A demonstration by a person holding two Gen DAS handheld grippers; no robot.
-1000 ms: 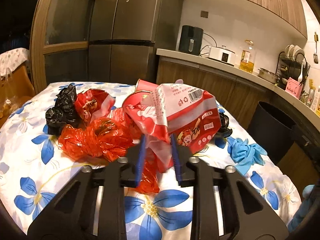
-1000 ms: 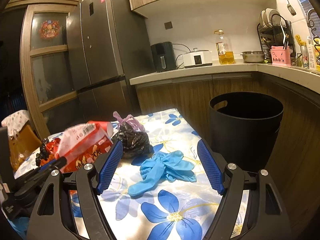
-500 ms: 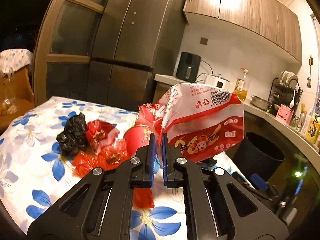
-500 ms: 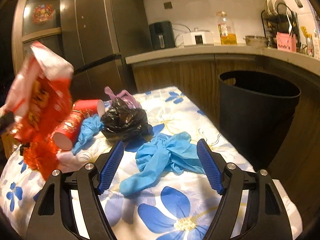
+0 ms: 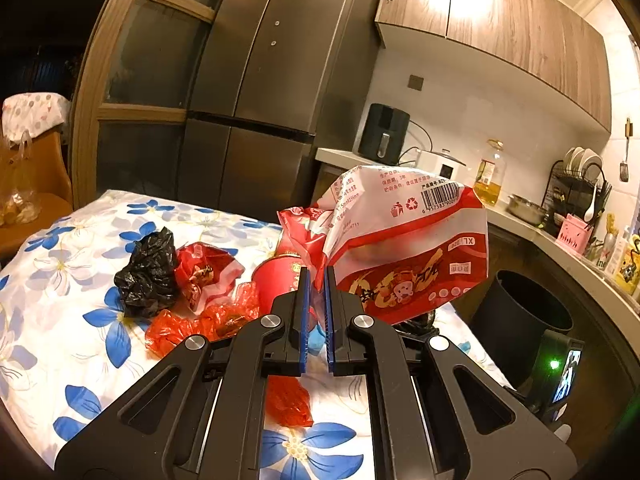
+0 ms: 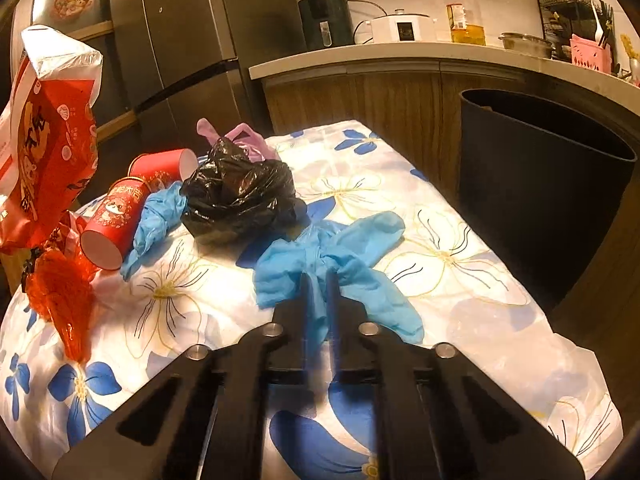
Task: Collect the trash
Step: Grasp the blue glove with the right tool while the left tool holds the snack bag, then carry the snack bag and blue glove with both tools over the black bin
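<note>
Blue gloves are now pinched by our right gripper; left gripper has lifted the snack bag off the tabletop, both bin-ready.

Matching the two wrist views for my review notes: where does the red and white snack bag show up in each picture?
Left wrist: the snack bag fills centre-right, lifted off the table, pinched in the left gripper.
Right wrist: the snack bag hangs at the far left edge, above the red paper cups.
Shared landmark: the black trash bin, right of the table in both.
</note>
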